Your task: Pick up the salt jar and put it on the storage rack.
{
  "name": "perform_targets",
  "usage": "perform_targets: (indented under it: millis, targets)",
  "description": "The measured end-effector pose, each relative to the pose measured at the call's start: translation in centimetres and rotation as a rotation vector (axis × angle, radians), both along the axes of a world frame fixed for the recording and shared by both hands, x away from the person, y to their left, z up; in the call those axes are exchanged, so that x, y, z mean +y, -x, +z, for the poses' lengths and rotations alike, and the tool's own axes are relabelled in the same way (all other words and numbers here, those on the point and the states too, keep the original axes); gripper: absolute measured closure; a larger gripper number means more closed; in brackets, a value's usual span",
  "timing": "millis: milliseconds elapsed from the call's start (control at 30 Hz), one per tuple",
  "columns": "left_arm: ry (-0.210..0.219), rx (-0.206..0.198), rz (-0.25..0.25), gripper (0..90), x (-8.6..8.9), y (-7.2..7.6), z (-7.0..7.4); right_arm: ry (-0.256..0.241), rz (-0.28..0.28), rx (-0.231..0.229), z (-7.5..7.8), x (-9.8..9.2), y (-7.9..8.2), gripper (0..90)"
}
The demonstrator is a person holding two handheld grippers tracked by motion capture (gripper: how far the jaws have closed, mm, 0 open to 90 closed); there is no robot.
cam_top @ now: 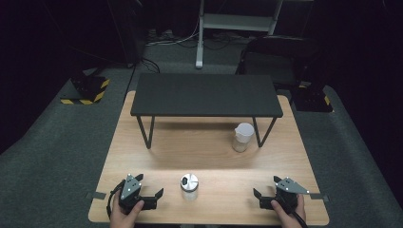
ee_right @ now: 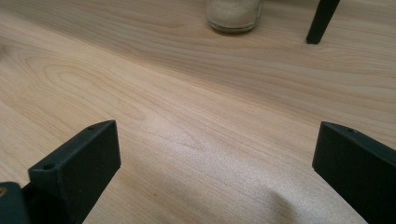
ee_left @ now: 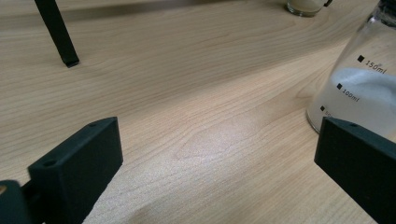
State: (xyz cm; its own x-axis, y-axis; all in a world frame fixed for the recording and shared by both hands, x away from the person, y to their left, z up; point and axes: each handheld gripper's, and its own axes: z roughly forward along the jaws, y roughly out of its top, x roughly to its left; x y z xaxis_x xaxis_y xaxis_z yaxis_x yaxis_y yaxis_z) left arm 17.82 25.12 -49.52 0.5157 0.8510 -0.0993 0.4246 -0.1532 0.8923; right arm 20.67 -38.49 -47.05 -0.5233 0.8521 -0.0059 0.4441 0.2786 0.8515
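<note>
A small glass flask (cam_top: 189,186) with a metal cap stands near the table's front edge, midway between my two grippers. In the left gripper view the flask (ee_left: 369,88) shows graduation marks and white powder inside, just beyond the right-hand jaw. A glass beaker (cam_top: 242,137) with pale powder stands by the right legs of the black stand; it is also the beaker (ee_right: 233,14) far ahead in the right gripper view. My left gripper (cam_top: 149,185) rests open left of the flask. My right gripper (cam_top: 266,186) rests open to the flask's right. Nothing is between the jaws of either gripper (ee_left: 215,158) (ee_right: 217,158).
A low black stand (cam_top: 205,95) on thin legs spans the back half of the wooden table (cam_top: 209,152). One leg (ee_left: 58,32) is ahead of the left gripper, another leg (ee_right: 320,21) ahead of the right. Bare wood lies between the stand and the grippers.
</note>
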Motion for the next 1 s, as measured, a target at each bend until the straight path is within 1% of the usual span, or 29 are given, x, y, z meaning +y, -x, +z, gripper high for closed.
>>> perform_targets:
  millis: [67,100,200,267,400,467,600,800,900,1000]
  targets:
    - [0.001,0.000,-0.005,0.7,0.06,-0.03,-0.02,0.000,0.000,0.000,0.00,0.01,0.01,0.6]
    - [0.022,-0.007,-0.004,0.7,0.21,0.02,-0.23,-0.001,-0.002,0.007,0.06,0.01,-0.06,0.6]
    - [0.016,-0.002,0.000,0.6,0.04,-0.12,-0.14,-0.001,-0.007,0.005,0.04,0.05,0.02,0.6]
    - [0.008,-0.006,-0.005,0.7,-0.03,-0.18,-0.11,-0.006,-0.005,0.009,0.05,-0.04,-0.04,0.6]
    - [0.016,-0.009,-0.015,0.6,0.17,-0.23,-0.19,-0.021,-0.006,0.014,0.00,-0.28,-0.06,0.6]
    - [0.025,-0.014,-0.017,0.7,0.30,-0.17,-0.33,-0.019,-0.006,0.012,0.00,-0.23,-0.01,0.6]
    - [0.028,-0.013,-0.016,0.7,0.37,-0.18,-0.34,-0.014,-0.009,0.003,-0.06,-0.15,0.15,0.6]
    - [0.030,-0.023,-0.028,0.6,0.53,-0.08,-0.45,-0.022,-0.004,-0.001,-0.14,-0.34,0.25,0.6]
    - [0.038,-0.029,-0.025,0.6,0.63,0.03,-0.58,-0.023,-0.004,-0.004,-0.18,-0.37,0.31,0.5]
    - [0.037,-0.029,-0.027,0.7,0.68,0.00,-0.57,-0.026,-0.004,-0.002,-0.17,-0.41,0.28,0.6]
